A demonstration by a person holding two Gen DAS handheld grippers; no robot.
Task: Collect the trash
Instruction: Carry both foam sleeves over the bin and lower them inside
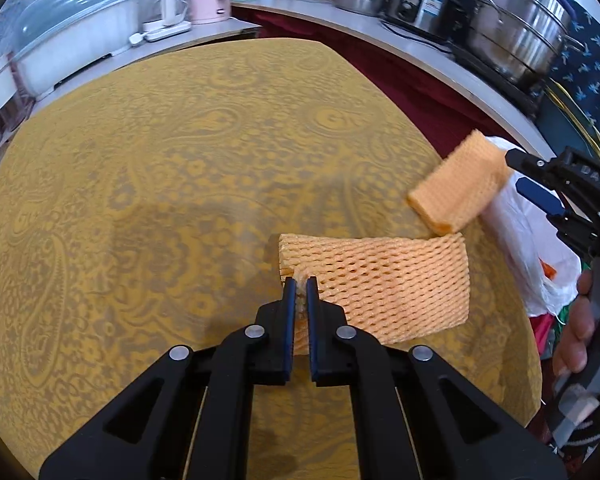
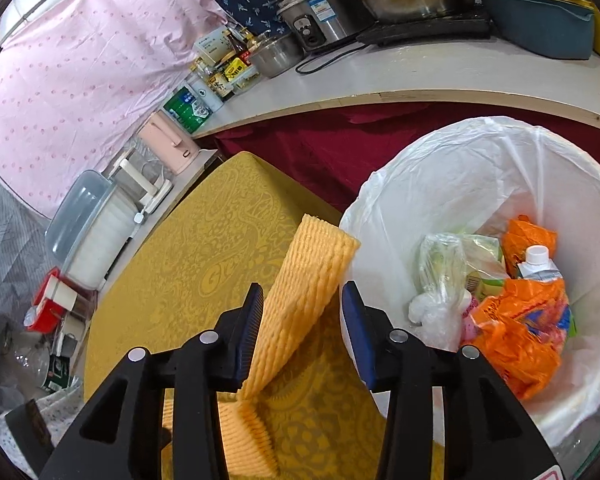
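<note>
Left wrist view: the left gripper [image 1: 299, 285] has its fingers squeezed together on the near left corner of a flat orange foam net [image 1: 380, 280]. The net lies on the yellow tabletop [image 1: 160, 160], w/ most of it stretching off to the right. Farther right, near the tabletop edge, a second foam net [image 1: 456, 190] hangs in the air, tilted, by the right gripper [image 1: 528, 180]. A person's hand [image 1: 580, 320] holds that tool. A white bag [image 1: 520, 240] shows just behind it.

Right wrist view: the right gripper [image 2: 302, 308] has its fingers apart. The second foam net [image 2: 300, 304] sits between them and leans on the left finger; the right finger is clear of it. So it is not squeezed now, it looks let go. Its far end points at the rim of the trash bin [image 2: 380, 200], which has a white liner and sits just beside the tabletop. Inside are an orange wrapper [image 2: 516, 336], a small carton [image 2: 538, 264] and other scraps.

Step in hand, prob.: drop one net in the bin while the other net gets picked up. The loose net is not over the bin opening yet; most of it is above the tabletop, so it may land there & need a 2nd grab. Next, the left gripper needs to lift its net and carry it right, over the bin, then open up.
</note>
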